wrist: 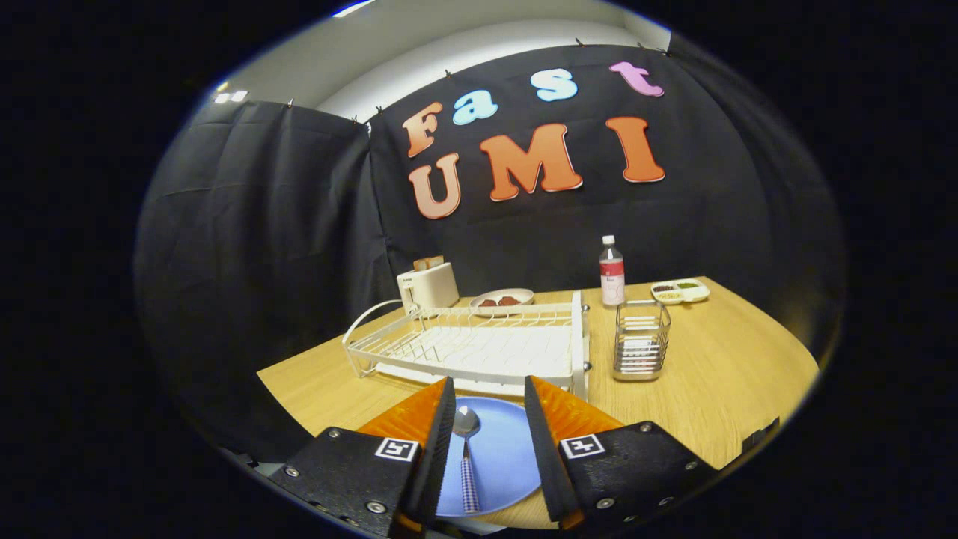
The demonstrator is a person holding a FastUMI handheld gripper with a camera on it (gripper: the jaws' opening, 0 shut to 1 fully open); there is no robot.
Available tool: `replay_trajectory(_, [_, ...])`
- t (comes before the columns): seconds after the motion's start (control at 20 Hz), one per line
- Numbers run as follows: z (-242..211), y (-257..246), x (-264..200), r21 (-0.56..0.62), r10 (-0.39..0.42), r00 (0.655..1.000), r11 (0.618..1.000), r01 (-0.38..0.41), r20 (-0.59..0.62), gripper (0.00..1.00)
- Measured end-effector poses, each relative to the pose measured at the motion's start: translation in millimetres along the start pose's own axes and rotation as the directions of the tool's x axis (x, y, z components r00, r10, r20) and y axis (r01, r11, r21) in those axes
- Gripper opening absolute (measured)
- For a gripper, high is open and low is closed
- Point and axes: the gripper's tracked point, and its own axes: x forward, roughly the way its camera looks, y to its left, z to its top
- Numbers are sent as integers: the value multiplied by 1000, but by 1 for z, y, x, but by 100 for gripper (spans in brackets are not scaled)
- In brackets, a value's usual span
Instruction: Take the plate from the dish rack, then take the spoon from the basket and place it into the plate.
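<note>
Spoon (465,449) lies on the blue plate (501,457), between the gripper's (488,395) fingers, which stand apart and touch nothing. The plate sits on the table (718,382) just before the rack (471,348), the basket (641,340) to the side. Judged from this, the placing looks done — draw straight back, fingers wide, so neither tip clips the handle.

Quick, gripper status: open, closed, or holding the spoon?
Gripper: open, holding nothing. Its fingers stand apart above the blue plate; the spoon lies on the plate between them, close to the left finger, not pinched.
</note>
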Motion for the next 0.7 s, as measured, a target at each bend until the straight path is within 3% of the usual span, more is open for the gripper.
replay_trajectory(0.15, [33, -5, -1, -34, -42, 996, 998, 44, 75, 71])
replay_trajectory(0.35, [78, -6, 0, -67, -75, 979, 994, 89, 188, 84])
replay_trajectory(0.7, [123, 8, 9, -161, -104, 947, 974, 159, 305, 91])
